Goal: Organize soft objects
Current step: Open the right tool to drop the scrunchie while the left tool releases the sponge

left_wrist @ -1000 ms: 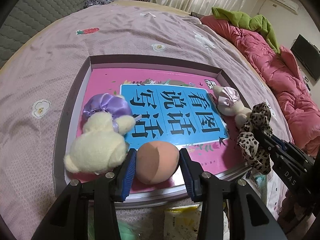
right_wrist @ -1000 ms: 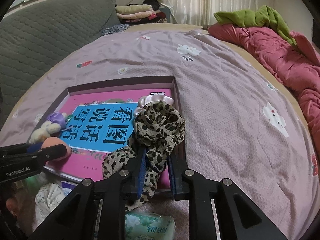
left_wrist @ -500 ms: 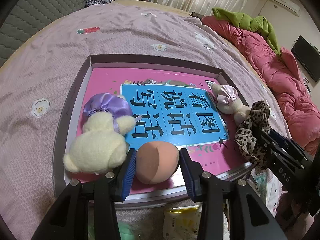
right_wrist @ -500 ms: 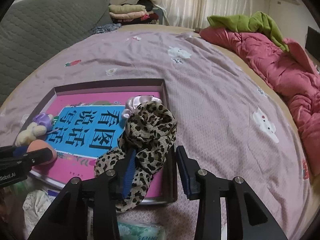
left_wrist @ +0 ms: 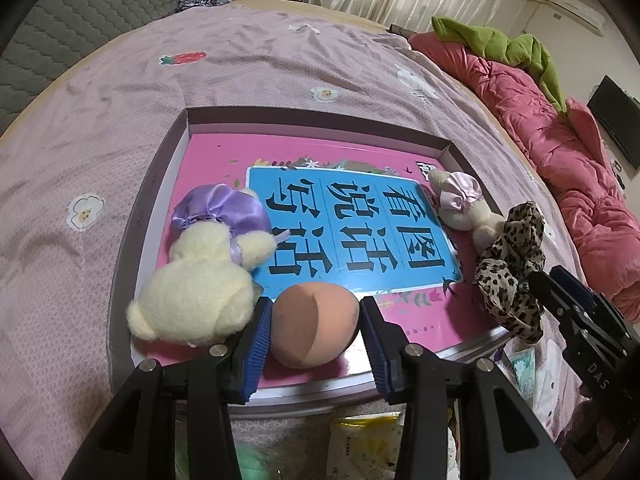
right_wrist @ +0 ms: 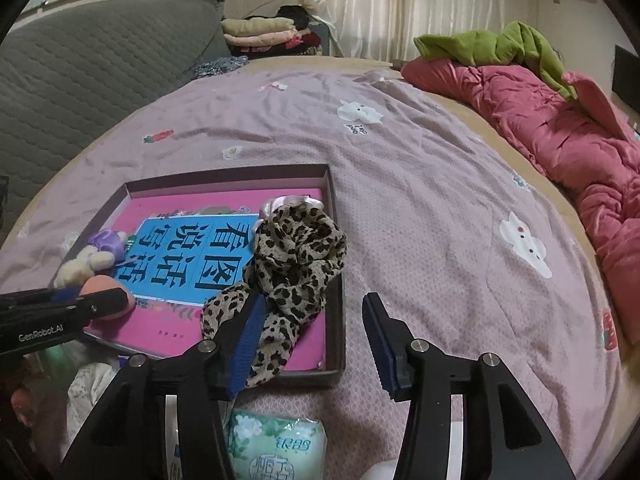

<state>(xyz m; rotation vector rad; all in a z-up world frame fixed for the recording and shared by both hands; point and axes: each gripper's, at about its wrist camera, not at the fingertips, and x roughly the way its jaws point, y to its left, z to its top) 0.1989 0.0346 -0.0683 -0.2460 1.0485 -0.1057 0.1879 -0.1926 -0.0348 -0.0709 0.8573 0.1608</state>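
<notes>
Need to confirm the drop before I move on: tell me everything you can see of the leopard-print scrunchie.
The leopard-print scrunchie is a ruffled ring of thin tan fabric with dark spots, bunched and slumped. It lies in the near right corner of the shallow box, on the pink book cover, partly hiding the small pink-capped plush behind it. The right gripper has just been opening: its left pad still brushes the fabric, the other stands well clear, so nothing clamps it.
</notes>
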